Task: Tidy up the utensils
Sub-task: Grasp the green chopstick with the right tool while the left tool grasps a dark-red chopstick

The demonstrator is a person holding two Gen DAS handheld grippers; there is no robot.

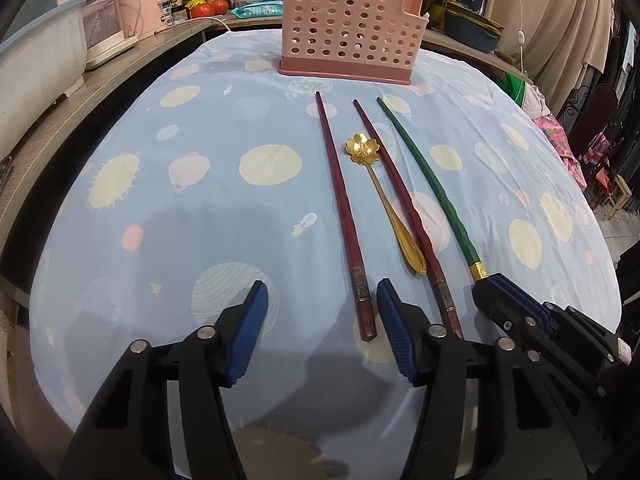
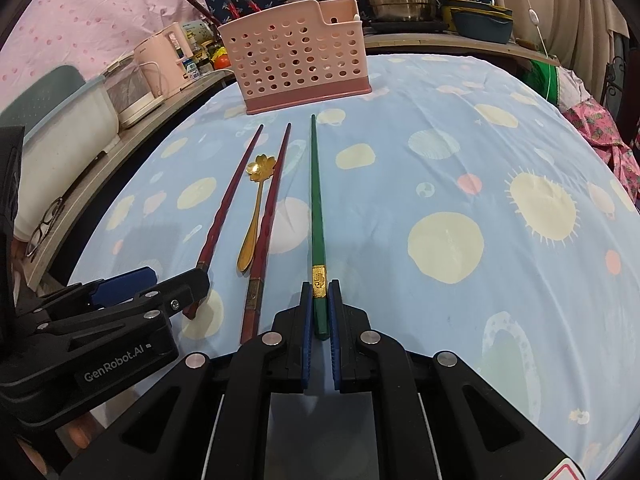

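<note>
Toward the far edge of the cloth-covered counter (image 2: 460, 128) stands the pink perforated caddy (image 2: 298, 60), already holding several chopsticks upright. Between it and the near edge lie four utensils side by side, long axes running near to far, thin tips toward the caddy: two red chopsticks (image 1: 342, 208), a gold flower-bowled spoon (image 1: 384, 200) between them, and outermost on the right, the green chopstick (image 2: 317, 208).

Directly ahead of the right hand-held gripper (image 2: 320, 312), along its own line of sight, runs that green chopstick, butt end sitting between the blue pads (image 2: 307, 320), drawn narrow around it and seemingly touching both faces. Still flat on the cloth, by the look of it, not yet lifted. Slim, tapered, dark green, with a gold patterned band near the thick end.

Just left, hovering over the butt of the leftmost red chopstick, the left hand-held gripper (image 1: 320, 320), spread wide and empty. Probably next: lift the green stick, tip it upright, carry it forward to the caddy.
</note>
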